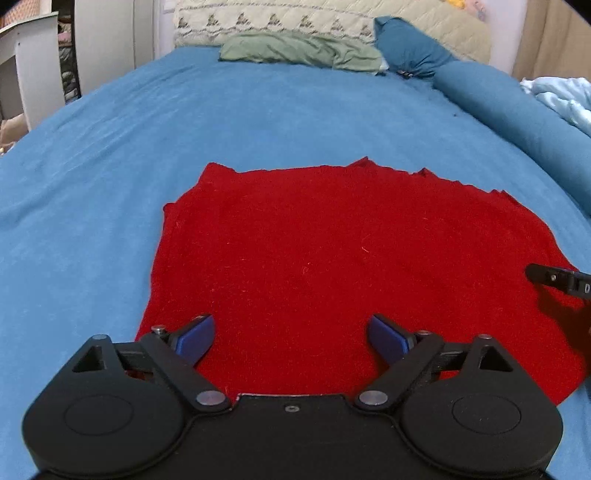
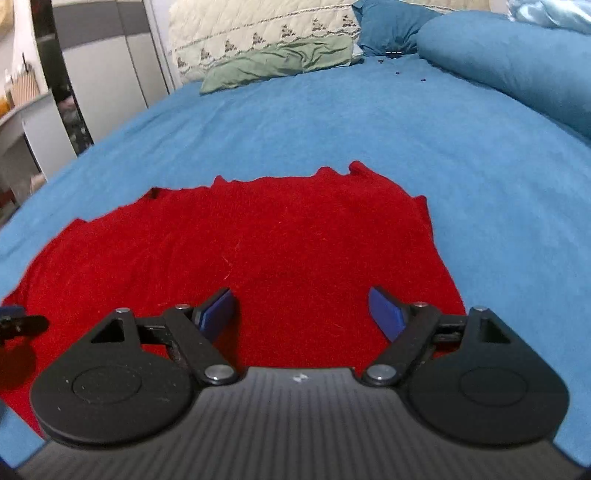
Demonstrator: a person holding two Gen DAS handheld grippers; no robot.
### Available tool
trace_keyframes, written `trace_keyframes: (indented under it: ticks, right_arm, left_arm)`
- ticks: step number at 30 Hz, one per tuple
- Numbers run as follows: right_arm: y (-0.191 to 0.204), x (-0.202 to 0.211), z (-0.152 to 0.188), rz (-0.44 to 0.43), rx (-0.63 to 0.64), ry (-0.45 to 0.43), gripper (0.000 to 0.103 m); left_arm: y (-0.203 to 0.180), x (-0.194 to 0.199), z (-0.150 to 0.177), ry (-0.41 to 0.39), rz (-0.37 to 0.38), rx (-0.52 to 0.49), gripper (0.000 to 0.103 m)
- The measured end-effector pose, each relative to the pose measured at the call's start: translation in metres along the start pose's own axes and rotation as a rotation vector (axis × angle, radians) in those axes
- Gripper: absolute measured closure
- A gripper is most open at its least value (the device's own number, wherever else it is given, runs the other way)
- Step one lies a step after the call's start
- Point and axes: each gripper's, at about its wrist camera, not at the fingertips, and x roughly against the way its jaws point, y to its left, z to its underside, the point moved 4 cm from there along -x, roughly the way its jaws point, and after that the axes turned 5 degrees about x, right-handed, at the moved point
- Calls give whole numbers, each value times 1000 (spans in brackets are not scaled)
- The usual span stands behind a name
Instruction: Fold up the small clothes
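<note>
Blue bedding covers the bed (image 1: pixel 258 110), with a green cloth (image 1: pixel 299 51) and quilted pillow (image 1: pixel 280 18) far ahead of the fingers. Left gripper (image 1: pixel 291 334) hovers with its blue-padded fingers (image 1: pixel 197 338) wide apart, nothing between them; the red garment (image 1: pixel 332 251) lies flat just beyond and under them. Right gripper (image 2: pixel 301 310) likewise has its fingers (image 2: pixel 386 312) spread, empty, over the garment's near right part.

A home bedroom: a bed spread with a blue sheet (image 1: pixel 258 122) fills the frame, with a quilted cream headboard cover (image 1: pixel 280 18), blue pillows (image 1: pixel 413 48) and a green cloth (image 1: pixel 299 50) along the top edge, and a grey wardrobe (image 2: pixel 107 62) at upper left.
</note>
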Motion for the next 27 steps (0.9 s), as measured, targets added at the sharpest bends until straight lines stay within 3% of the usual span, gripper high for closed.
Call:
trace_keyframes:
  ticks: [4,9,15,19,27]
  right_arm:
    - [-4,28,-8,-24,-44,-2,6]
    - [-16,87,-10,-39,-79,-66,5]
    - [-39,140,-4,5,-14,-113,3]
    - [-54,143,14,29,1,-72,3]
    - [-61,114,45,43,4,-17,7]
  left_arm:
    - [-1,20,-6,-1,9,49,10]
    - [-27,53,-4,-10,-18,-67,9]
    - [-63,78,1,-18,69,-91,0]
    - [-89,65,1,9,113,-82,0]
    - [-103,31,11,69,82,-49,0]
